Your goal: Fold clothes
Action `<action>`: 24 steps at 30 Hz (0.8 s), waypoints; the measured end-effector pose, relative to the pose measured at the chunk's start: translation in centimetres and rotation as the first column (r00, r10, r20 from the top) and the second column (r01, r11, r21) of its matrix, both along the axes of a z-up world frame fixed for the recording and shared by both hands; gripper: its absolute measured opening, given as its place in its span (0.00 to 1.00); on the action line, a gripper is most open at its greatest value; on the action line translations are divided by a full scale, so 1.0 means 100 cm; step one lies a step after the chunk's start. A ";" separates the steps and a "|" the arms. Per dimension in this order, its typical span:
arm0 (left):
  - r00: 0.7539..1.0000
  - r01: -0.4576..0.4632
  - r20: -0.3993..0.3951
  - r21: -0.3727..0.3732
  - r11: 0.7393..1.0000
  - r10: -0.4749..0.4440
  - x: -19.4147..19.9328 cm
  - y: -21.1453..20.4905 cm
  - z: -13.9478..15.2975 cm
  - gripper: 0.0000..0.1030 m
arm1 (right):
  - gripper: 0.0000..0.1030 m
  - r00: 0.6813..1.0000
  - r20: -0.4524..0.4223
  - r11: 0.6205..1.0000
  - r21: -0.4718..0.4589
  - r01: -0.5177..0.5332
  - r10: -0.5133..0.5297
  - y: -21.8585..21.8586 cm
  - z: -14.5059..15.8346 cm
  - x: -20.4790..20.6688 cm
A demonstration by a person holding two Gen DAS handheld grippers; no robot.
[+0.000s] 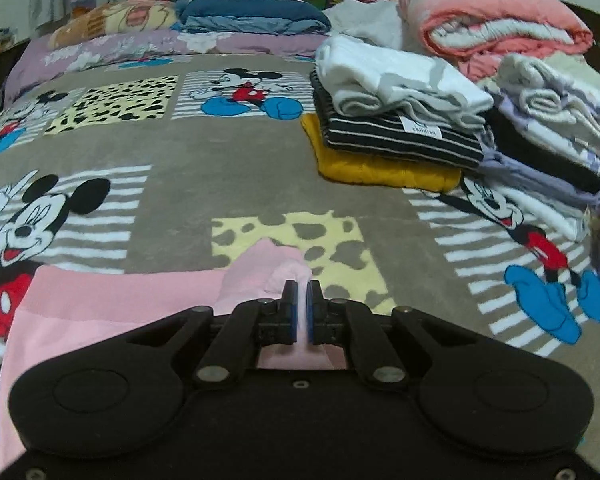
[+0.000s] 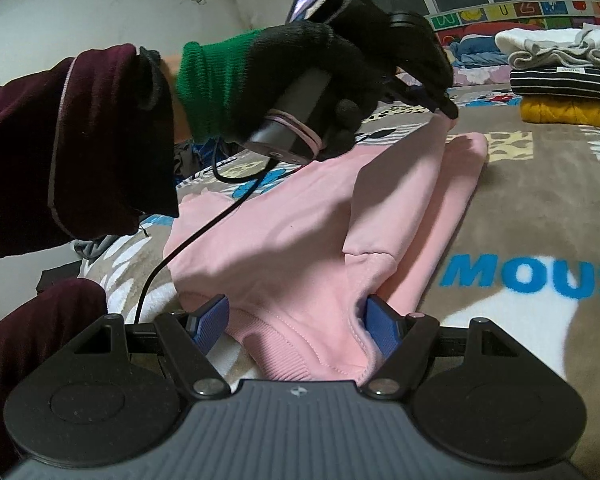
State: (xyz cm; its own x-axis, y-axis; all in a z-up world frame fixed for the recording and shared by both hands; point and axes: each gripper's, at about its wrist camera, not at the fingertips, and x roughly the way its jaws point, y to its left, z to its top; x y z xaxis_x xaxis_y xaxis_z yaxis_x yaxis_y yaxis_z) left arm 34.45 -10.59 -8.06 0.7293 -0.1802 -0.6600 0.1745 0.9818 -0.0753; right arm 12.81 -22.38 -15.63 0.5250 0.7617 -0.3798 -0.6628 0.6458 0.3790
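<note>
A pink garment [image 1: 112, 304] lies on the Mickey Mouse blanket [image 1: 228, 160] at the near side of the bed. My left gripper [image 1: 302, 286] is shut on a fold of its far end and lifts that fold a little. In the right wrist view the pink garment [image 2: 300, 220] stretches away from me, partly folded over itself. My right gripper [image 2: 296, 320] is open, its blue pads on either side of the ribbed hem. The left gripper [image 2: 446, 110] shows there in a black and green gloved hand, pinching the garment's far end.
A stack of folded clothes [image 1: 388, 128], yellow, striped and white, stands at the right of the bed, also seen in the right wrist view [image 2: 564, 80]. More folded piles [image 1: 552, 128] and a pink quilt [image 1: 496, 16] lie further right. Pillows [image 1: 252, 12] lie at the headboard.
</note>
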 end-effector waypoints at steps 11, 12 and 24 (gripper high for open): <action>0.994 0.078 -0.084 0.087 0.993 -0.071 0.025 -0.018 -0.034 0.06 | 0.72 1.000 -0.006 1.000 0.003 -0.002 0.002 0.000 -0.002 0.002; 0.993 0.086 -0.083 0.072 0.994 -0.080 0.024 -0.016 -0.032 0.10 | 0.72 1.000 -0.006 1.000 0.003 -0.002 0.002 0.000 -0.002 0.002; 0.999 0.041 0.004 0.027 0.999 -0.041 0.010 0.035 -0.007 0.25 | 0.72 0.999 0.034 0.999 0.012 0.038 -0.039 -0.020 0.014 -0.006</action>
State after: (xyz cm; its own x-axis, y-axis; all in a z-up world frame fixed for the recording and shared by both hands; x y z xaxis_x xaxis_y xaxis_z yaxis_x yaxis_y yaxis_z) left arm 35.40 -7.11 -8.72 0.7244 -0.1925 -0.6620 0.2150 0.9754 -0.0484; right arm 12.18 -24.41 -14.22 0.5665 0.7447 -0.3529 -0.6502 0.6670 0.3637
